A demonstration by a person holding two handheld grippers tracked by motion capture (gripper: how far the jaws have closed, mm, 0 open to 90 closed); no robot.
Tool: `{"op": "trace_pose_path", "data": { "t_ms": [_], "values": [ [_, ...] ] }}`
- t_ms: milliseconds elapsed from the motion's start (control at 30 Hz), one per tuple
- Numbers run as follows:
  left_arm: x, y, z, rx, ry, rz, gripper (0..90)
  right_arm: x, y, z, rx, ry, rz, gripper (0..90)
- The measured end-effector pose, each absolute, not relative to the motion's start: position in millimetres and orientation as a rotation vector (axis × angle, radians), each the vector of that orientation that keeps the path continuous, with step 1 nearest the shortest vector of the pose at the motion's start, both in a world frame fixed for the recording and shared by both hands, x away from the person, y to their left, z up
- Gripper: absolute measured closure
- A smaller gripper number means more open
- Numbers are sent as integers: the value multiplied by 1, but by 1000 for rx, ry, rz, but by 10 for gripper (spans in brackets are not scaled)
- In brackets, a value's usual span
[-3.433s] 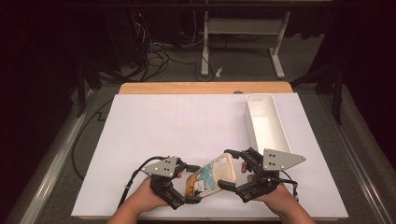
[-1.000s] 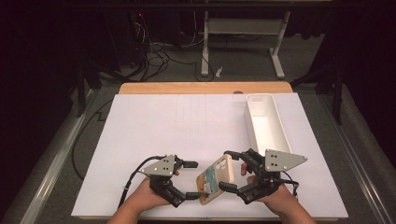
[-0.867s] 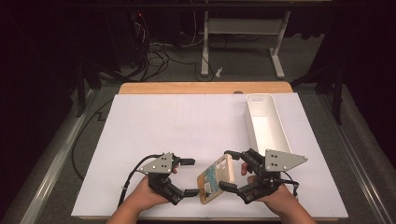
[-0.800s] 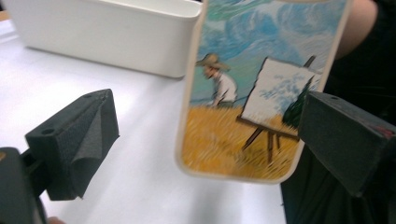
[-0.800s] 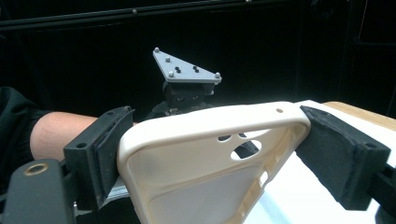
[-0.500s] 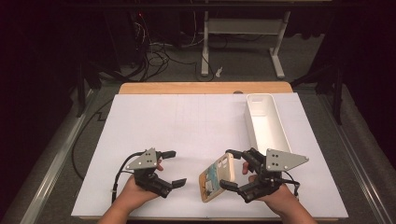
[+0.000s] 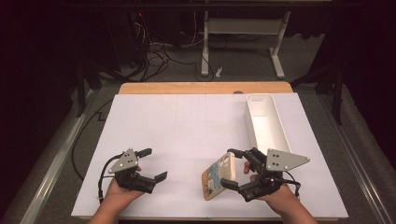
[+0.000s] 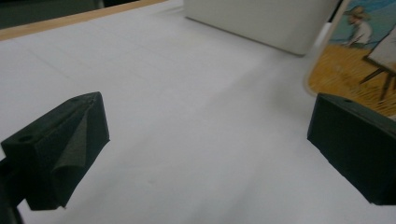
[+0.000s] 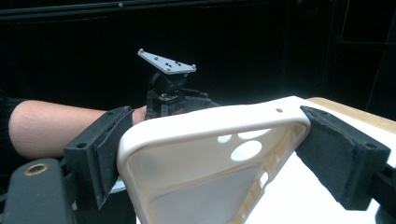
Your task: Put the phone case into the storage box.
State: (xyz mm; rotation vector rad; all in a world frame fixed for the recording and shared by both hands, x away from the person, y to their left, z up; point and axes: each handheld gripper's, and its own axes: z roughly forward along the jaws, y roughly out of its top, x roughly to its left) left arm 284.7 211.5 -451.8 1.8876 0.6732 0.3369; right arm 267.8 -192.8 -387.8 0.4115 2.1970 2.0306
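— Where's the phone case [image 7: 218, 181] now, and why is it sitting up like that?

— It's at the near edge of the white table [image 7: 187, 135], right of the middle, stood on its long edge and tilted, the painted back turned toward my left side. In my right gripper view I look into the cream hollow of it [image 9: 205, 172], camera cut-outs and all. I judge I'm holding it up off the mat so the open side stays reachable and nothing drags on the surface.

— So which of yours has it?

— My right gripper [image 7: 239, 171]. Its jaws are clamped across the case's width, one pad on each long rim, pressing on the plastic. That grip carries the case alone.

— And the left?

— My left gripper [image 7: 152, 164] has let go. Its jaws have just been opening and stand as wide apart as they go, with nothing between them but bare table. It sits well apart from the case, over toward the near left. In my left gripper view the painted back [image 8: 359, 56] shows off behind one pad, not touching it.

— Anything else close by?

— The long white tray [image 7: 280, 140] lies just beyond my right hand, along the right side. My guess is the case is meant for it.
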Motion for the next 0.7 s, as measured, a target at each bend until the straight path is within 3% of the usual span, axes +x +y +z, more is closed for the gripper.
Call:
{"op": "trace_pose_path", "data": {
  "t_ms": [233, 700],
  "values": [
    [286, 228, -461, 1829, 773, 396, 8, 269, -197, -389, 431, 2186, 2000, 141],
    [286, 228, -464, 1819, 800, 434, 2, 270, -203, -390, 468, 2168, 1945, 141]
  ]
}}
